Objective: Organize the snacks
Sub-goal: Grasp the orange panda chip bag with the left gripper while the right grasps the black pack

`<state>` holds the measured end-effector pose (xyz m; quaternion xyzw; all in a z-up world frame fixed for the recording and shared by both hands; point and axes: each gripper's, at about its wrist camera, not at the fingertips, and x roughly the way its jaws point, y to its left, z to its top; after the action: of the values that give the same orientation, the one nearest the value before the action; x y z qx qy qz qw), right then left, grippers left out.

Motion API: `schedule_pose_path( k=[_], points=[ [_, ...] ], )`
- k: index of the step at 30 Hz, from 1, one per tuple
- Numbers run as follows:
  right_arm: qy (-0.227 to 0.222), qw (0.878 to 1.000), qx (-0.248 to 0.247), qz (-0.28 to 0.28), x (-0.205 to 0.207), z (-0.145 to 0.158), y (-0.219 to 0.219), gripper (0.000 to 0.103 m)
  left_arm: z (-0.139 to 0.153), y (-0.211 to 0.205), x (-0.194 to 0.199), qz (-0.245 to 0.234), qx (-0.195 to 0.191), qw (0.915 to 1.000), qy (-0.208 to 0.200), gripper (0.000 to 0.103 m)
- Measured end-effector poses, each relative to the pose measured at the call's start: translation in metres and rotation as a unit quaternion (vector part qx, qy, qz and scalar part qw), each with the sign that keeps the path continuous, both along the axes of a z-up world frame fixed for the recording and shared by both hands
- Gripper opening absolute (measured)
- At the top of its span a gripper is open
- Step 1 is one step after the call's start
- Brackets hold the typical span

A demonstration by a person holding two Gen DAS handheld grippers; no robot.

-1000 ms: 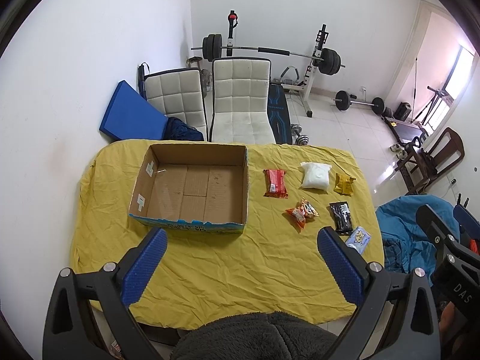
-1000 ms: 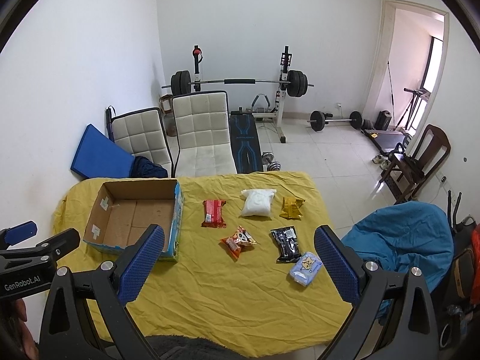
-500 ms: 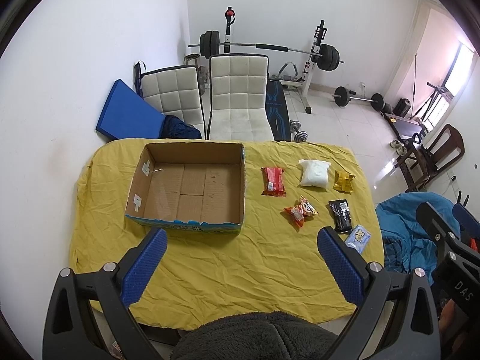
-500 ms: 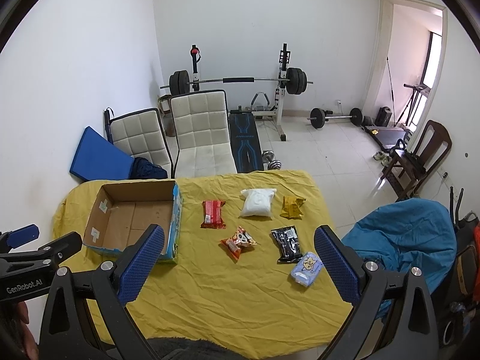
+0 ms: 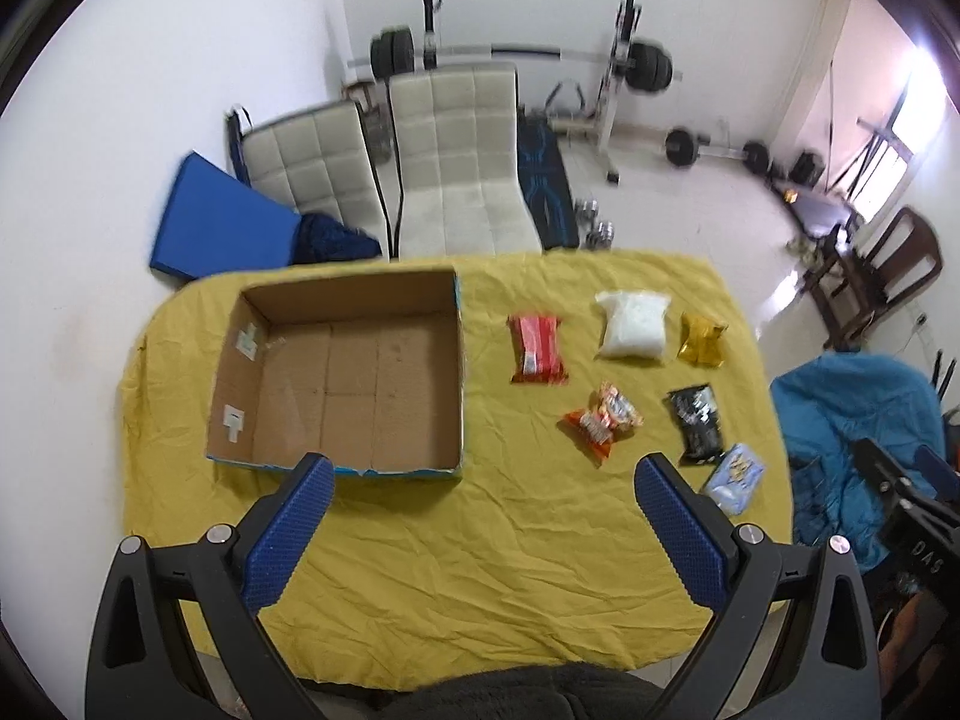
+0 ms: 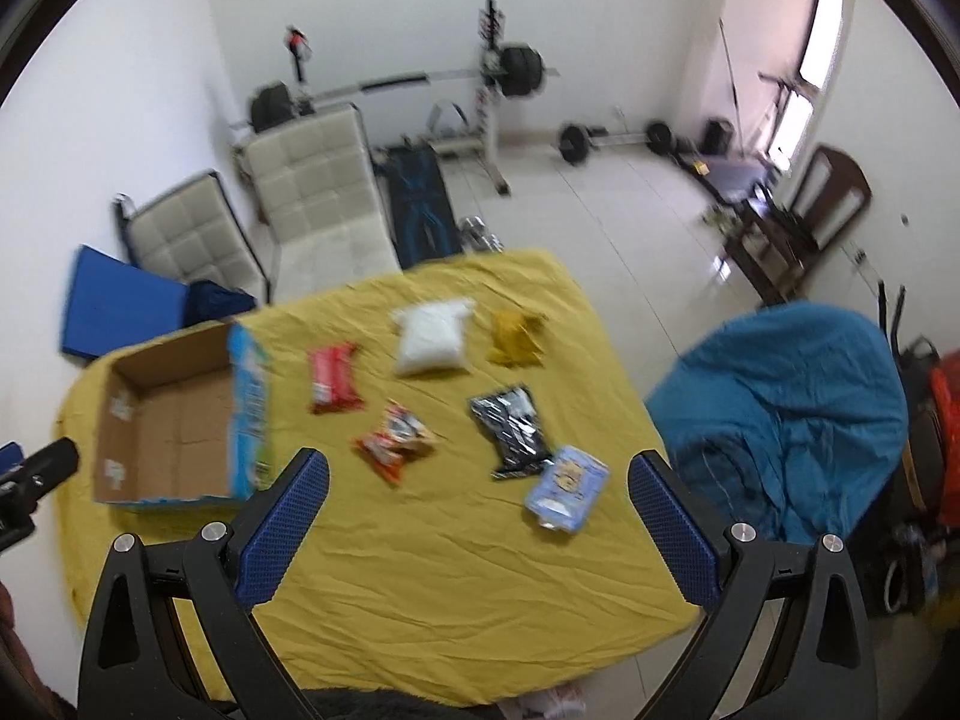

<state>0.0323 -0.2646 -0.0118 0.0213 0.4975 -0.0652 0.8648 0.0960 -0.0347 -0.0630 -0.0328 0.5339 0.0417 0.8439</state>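
An open, empty cardboard box point(image 5: 348, 378) point(image 6: 174, 426) sits on the left of the yellow-clothed table point(image 5: 480, 570). Right of it lie several snack packs: red point(image 5: 537, 348) point(image 6: 333, 377), white point(image 5: 633, 327) point(image 6: 432, 336), yellow point(image 5: 701, 343) point(image 6: 516, 336), orange point(image 5: 603, 423) point(image 6: 393, 441), black point(image 5: 696, 423) point(image 6: 510, 429) and pale blue point(image 5: 735, 477) point(image 6: 567, 486). My left gripper point(image 5: 480, 510) hangs open above the table's near side, holding nothing. My right gripper point(image 6: 477, 510) is open too, above the table near the pale blue pack.
Two white padded chairs point(image 5: 456, 156) stand behind the table, with a blue mat point(image 5: 222, 228) against the wall and a barbell rack point(image 5: 618, 66) beyond. A blue beanbag point(image 6: 780, 420) sits right of the table, and a wooden chair point(image 6: 810, 210) stands farther back.
Both grippers have moved forward and lower toward the table. The right view has swung and tilted rightward, blurring the packs. No pack has moved.
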Motion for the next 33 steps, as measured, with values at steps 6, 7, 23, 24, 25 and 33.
schedule_pose_path(
  k=[6,7,23,24,25,33],
  points=[
    [0.073,0.997,-0.005,-0.007,0.05,-0.082,-0.056,0.102,-0.063,-0.033,0.057,-0.048,0.003,0.9984,0.028,0.103],
    [0.089,0.996,-0.008,-0.002,0.061,-0.101,-0.064,0.102,-0.072,-0.04,0.065,-0.06,0.008,0.9977,0.03,0.103],
    [0.242,0.968,-0.002,0.072,0.164,-0.312,-0.09,0.102,-0.281,-0.152,0.159,-0.236,0.072,0.9518,0.183,0.099],
    [0.249,0.966,0.002,0.074,0.167,-0.319,-0.09,0.102,-0.286,-0.154,0.161,-0.238,0.068,0.951,0.186,0.098],
    [0.256,0.964,0.008,0.073,0.172,-0.33,-0.091,0.102,-0.293,-0.158,0.163,-0.239,0.063,0.95,0.19,0.098],
    [0.295,0.951,0.042,0.079,0.191,-0.379,-0.1,0.102,-0.337,-0.171,0.173,-0.255,0.049,0.9385,0.227,0.076]
  ],
)
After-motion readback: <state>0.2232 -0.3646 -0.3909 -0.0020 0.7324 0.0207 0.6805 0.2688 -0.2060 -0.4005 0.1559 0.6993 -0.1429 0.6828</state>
